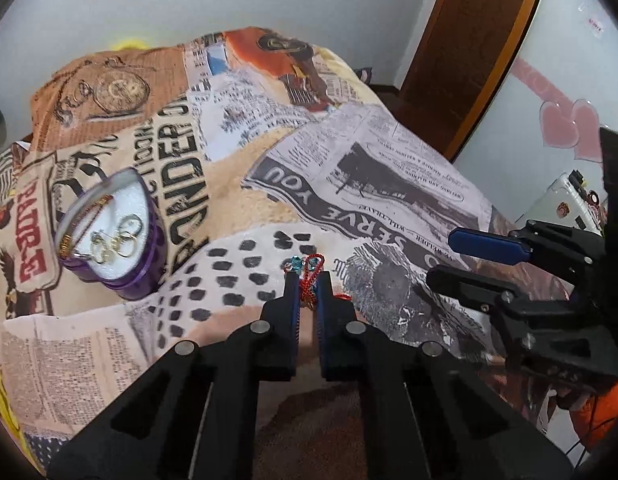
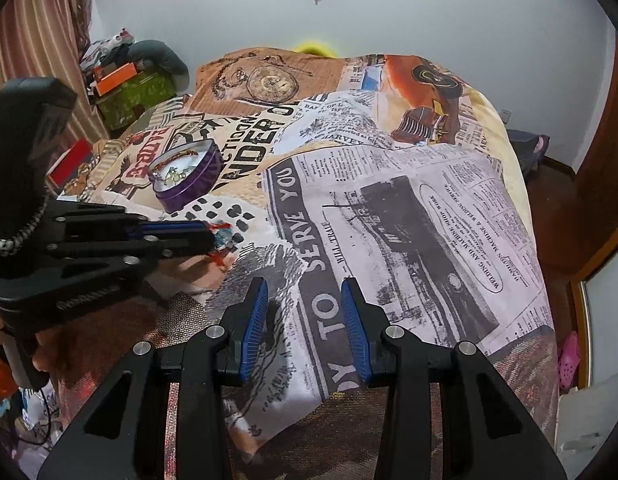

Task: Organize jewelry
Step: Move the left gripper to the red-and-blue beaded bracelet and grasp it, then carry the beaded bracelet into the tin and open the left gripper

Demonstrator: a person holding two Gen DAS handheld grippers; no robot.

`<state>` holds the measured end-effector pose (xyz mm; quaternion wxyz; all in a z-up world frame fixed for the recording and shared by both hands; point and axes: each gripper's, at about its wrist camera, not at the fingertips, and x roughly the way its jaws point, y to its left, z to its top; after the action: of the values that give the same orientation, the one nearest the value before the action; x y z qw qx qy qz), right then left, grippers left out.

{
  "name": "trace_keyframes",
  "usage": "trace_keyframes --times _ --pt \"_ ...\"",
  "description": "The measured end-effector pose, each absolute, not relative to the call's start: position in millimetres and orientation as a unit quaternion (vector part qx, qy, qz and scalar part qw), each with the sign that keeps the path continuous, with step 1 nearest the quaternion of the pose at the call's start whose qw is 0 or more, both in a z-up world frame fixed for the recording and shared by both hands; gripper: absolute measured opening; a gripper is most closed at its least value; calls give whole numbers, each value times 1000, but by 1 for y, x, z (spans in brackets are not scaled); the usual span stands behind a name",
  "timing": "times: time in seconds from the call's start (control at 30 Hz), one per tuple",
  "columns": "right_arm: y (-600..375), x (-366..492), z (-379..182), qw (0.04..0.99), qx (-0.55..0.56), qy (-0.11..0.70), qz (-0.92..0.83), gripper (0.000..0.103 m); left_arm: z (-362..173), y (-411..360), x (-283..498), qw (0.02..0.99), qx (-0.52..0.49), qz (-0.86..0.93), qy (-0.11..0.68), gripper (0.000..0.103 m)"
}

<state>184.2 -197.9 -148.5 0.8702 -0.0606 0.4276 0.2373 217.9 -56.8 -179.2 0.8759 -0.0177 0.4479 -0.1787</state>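
Note:
A purple heart-shaped jewelry box point(image 1: 121, 236) lies open on the bed, with gold rings point(image 1: 121, 238) and a chain on its white lining; it also shows in the right wrist view point(image 2: 189, 178). My left gripper point(image 1: 307, 280) is shut on a red cord bracelet with teal beads point(image 1: 307, 268), held just above the blanket, to the right of the box. It shows from the side in the right wrist view point(image 2: 209, 236), with the bracelet point(image 2: 223, 236) at its tips. My right gripper point(image 2: 305, 296) is open and empty over the blanket, and appears in the left wrist view point(image 1: 449, 256).
A newspaper-print blanket point(image 2: 389, 200) covers the bed. A wooden door point(image 1: 469, 40) stands at the far right. Boxes and clutter point(image 2: 125, 84) pile at the bed's far left by a striped curtain. A mirror point(image 2: 605, 312) leans at right.

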Motion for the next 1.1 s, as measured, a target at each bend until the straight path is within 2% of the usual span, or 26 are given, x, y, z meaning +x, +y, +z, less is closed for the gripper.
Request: trace_keyframes --times 0.47,0.93,1.03,1.1 --pt "-182 198 -138 866 -41 426 260 35 -139 12 202 914 -42 -117 386 6" --pt "-122 213 -168 830 -123 456 297 35 -151 38 192 913 -63 -109 387 6" --pt "-120 211 -170 828 -130 456 301 28 -155 39 192 912 -67 -109 390 6" --pt "-119 210 -171 826 -134 454 307 12 -156 38 191 911 -69 -109 391 6"
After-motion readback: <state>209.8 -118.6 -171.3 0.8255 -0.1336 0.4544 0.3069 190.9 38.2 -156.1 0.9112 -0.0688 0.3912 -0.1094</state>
